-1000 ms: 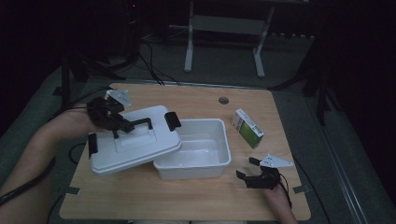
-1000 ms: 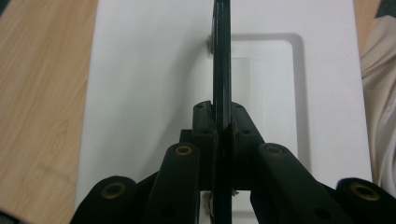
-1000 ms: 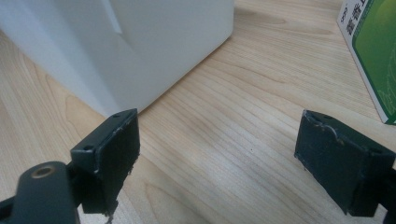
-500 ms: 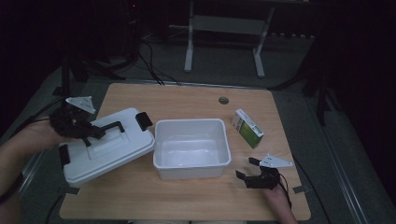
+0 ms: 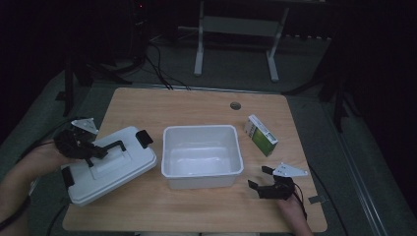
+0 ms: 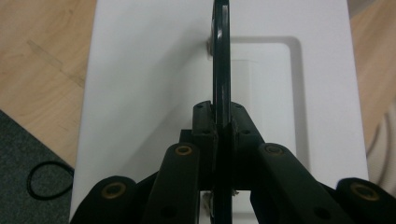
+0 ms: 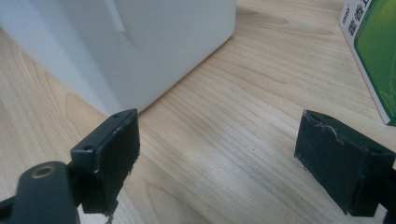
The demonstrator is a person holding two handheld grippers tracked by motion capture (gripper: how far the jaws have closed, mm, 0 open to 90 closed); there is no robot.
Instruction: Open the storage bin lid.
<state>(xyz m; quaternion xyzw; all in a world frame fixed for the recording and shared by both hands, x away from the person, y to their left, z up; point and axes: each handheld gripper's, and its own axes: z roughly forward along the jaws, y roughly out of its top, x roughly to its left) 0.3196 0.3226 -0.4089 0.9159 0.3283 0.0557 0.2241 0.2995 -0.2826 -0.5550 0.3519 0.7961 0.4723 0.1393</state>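
A white lid [image 5: 110, 167] with a black handle [image 5: 115, 146] and black end latches lies tilted at the table's left front, partly past the edge. My left gripper [image 5: 98, 151] is shut on that handle. In the left gripper view my left gripper [image 6: 221, 126] clamps the thin handle [image 6: 221, 70] above the lid [image 6: 140, 93]. The open white bin [image 5: 201, 155] stands mid-table. My right gripper [image 5: 260, 178] rests open at the bin's front right corner. In the right gripper view my right gripper [image 7: 224, 154] has nothing between its jaws, with the bin's corner [image 7: 140, 42] ahead to the left.
A green and white box [image 5: 261, 135] lies right of the bin, also seen as a box [image 7: 373, 56] at the upper right. A cable hole [image 5: 235, 105] sits near the table's far edge. A metal stand [image 5: 236, 29] and cables are on the floor behind.
My left gripper has carried the lid left and down, off the bin to the table's left front. The bin now stands uncovered. The right gripper has not moved.
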